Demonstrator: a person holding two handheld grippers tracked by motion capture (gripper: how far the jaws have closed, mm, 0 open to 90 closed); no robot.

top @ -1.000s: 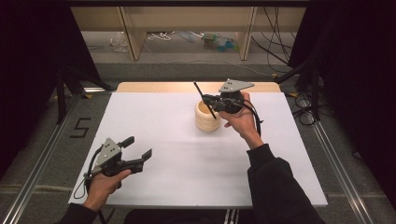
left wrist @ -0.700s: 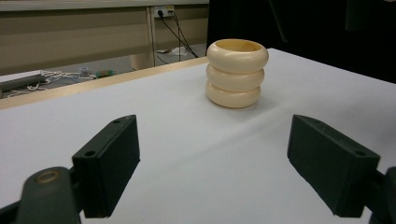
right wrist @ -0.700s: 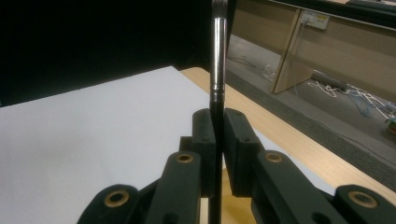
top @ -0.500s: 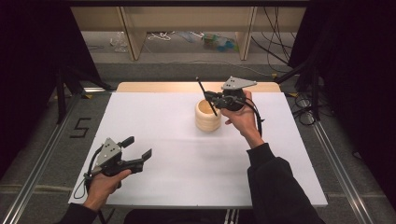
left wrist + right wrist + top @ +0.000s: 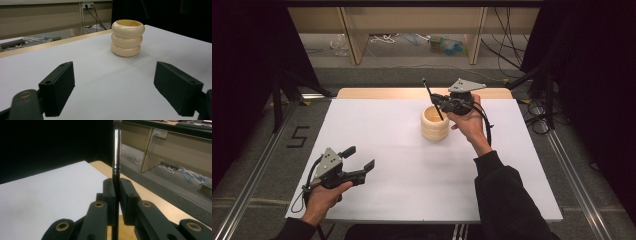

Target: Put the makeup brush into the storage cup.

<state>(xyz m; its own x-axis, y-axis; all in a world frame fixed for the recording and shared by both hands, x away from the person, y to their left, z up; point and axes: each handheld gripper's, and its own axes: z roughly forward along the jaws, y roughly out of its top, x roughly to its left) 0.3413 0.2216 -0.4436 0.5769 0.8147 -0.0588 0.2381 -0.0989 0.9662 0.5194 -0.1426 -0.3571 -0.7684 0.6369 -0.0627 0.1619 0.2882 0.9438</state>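
1. Lower left of the high view: the left tongs [image 5: 360,163] rest released on the white surface [image 5: 387,200], jaws wide apart.
2. Centre: the cream ringed holder [image 5: 435,123] stands upright.
3. Just right: the right tongs [image 5: 438,100] are clenched on a black brush [image 5: 432,99], tilted over the holder's mouth.

surfaces and finishes

the ringed holder [image 5: 127,38] looks like smooth cream plastic or resin with a soft satin sheen. the brush [image 5: 116,152] has a polished, mirror-bright metal ferrule above a glossy black handle. the right gripper [image 5: 116,195] and the left gripper [image 5: 113,91] look like matt black plastic, faintly grainy, with brass-coloured rivets. the table [image 5: 412,170] has a matt white, paper-like top with a pale wood far edge.
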